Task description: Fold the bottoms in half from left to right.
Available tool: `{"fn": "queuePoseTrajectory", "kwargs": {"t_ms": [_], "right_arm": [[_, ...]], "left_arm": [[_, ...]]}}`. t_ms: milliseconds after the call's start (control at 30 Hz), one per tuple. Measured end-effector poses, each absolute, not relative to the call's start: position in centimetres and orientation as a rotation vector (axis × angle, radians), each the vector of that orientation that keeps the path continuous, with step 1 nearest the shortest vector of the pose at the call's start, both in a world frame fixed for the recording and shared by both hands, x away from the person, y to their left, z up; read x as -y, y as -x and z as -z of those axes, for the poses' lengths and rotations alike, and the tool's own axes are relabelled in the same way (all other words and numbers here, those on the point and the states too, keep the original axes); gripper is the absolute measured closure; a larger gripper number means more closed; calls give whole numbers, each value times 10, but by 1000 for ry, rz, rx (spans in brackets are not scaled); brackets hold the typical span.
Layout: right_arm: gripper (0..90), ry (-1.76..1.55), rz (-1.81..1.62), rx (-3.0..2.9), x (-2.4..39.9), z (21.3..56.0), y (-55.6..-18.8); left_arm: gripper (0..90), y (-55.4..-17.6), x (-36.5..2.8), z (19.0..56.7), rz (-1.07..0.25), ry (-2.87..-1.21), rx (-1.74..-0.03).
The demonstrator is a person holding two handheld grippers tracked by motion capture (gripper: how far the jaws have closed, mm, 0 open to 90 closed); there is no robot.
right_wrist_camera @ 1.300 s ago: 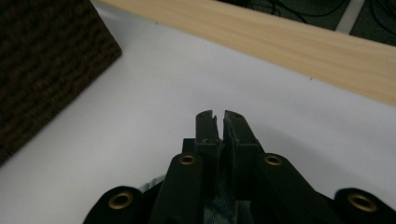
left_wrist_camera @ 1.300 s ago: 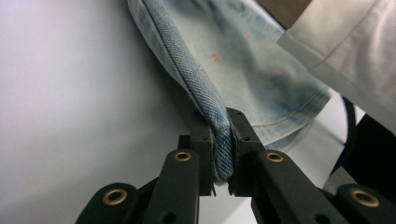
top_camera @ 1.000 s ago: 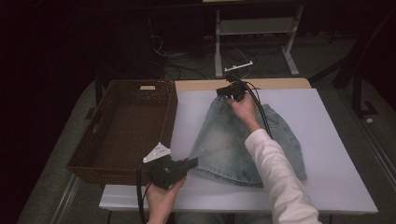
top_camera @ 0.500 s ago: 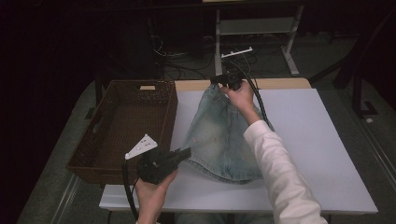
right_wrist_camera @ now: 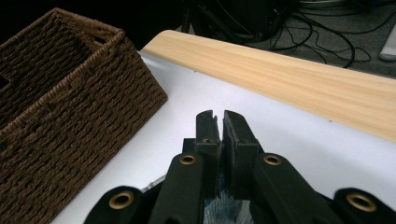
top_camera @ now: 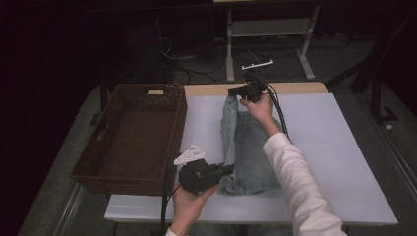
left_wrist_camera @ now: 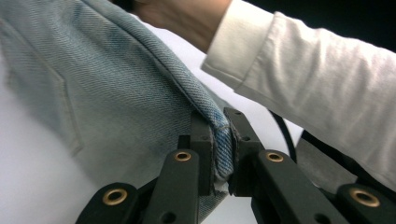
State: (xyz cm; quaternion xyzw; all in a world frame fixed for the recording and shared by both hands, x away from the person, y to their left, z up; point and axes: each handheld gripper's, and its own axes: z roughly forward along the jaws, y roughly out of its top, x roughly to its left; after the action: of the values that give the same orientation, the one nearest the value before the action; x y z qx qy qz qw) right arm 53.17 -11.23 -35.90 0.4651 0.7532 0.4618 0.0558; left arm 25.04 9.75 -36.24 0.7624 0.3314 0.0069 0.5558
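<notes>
At far left on the white tabletop (top_camera: 339, 162) sits a rectangular dark wicker basket (top_camera: 130, 135), nothing inside. Beside it, faded blue denim jeans (top_camera: 246, 147) lie folded narrow, long axis running near to far. The left tool (top_camera: 223, 172) pinches their near edge; the right tool (top_camera: 235, 91) clamps the far end.
</notes>
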Motion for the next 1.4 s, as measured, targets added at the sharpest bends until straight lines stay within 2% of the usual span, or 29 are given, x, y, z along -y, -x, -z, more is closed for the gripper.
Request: {"fn": "queuePoseTrajectory", "kwargs": {"t_ms": [333, 767, 1400], "right_arm": [[846, -1428, -1415, -2281, 142, 353, -536], [846, -1464, -1408, -2288, 172, 362, -547], [844, -1523, -1394, -2265, 199, 376, -550]], "left_arm": [[827, -261, -57, 357, 5, -1861, -697], [825, -282, -5, 358, 37, -1965, -608], [824, -295, 35, 380, 96, -2037, -579]]}}
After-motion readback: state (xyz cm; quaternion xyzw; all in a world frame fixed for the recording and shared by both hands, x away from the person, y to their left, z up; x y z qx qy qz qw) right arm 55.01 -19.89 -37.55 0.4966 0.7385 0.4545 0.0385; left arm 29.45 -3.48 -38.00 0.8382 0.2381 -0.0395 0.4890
